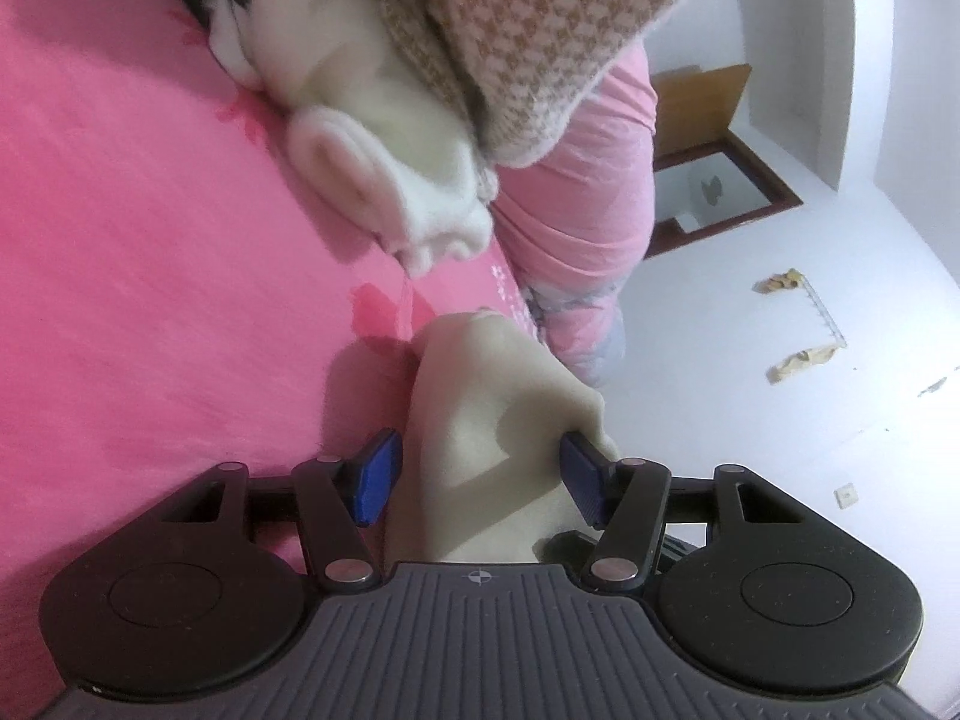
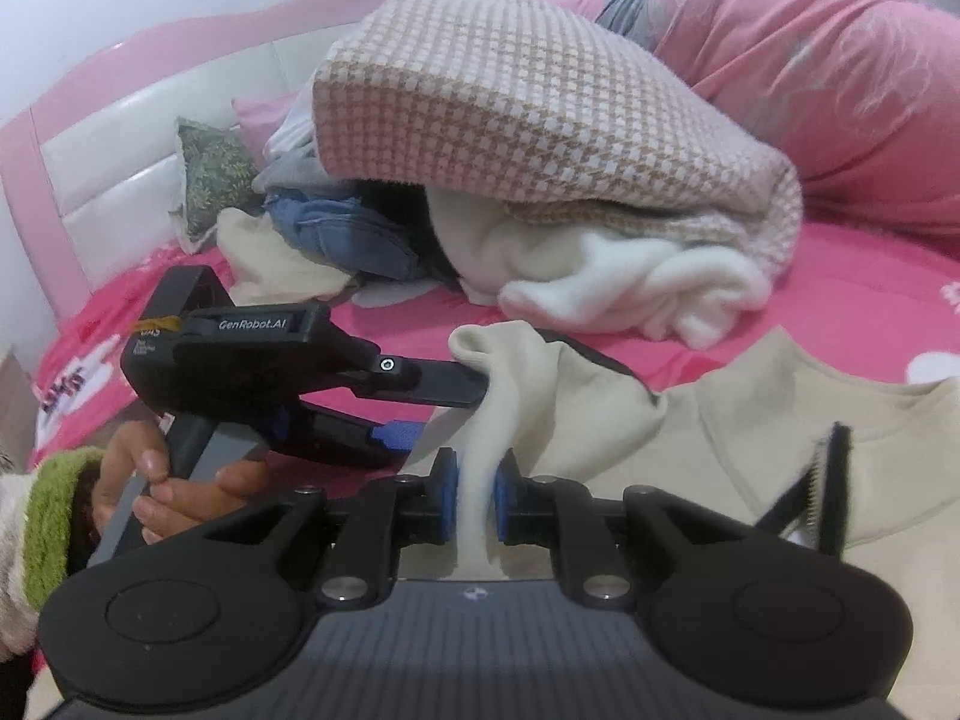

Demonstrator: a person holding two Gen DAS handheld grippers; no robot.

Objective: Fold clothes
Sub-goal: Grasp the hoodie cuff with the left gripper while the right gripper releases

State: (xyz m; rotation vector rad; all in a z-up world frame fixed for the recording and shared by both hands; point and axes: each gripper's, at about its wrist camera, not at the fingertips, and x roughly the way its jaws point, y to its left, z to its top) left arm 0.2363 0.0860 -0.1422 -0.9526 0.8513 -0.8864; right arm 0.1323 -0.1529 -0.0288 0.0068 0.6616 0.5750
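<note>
Left wrist view: a houndstooth knit (image 1: 528, 42) and white fleece (image 1: 390, 180) heap crowd the upper middle over the pink bedsheet (image 1: 138, 252); white floor lies right. The left gripper (image 1: 480, 474), rolled sideways, has cream cloth between its parted blue pads without a firm pinch.

Right wrist view: the pile fills the top. The right gripper (image 2: 477, 495) is clenched on a fold of the cream sweatshirt (image 2: 750, 438), lower right. A hand (image 2: 174, 486) at lower left grips the other tool; bare sheet lies between.

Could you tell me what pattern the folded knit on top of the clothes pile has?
The folded knit has a tan-and-white houndstooth check, clearest in the right wrist view.
</note>
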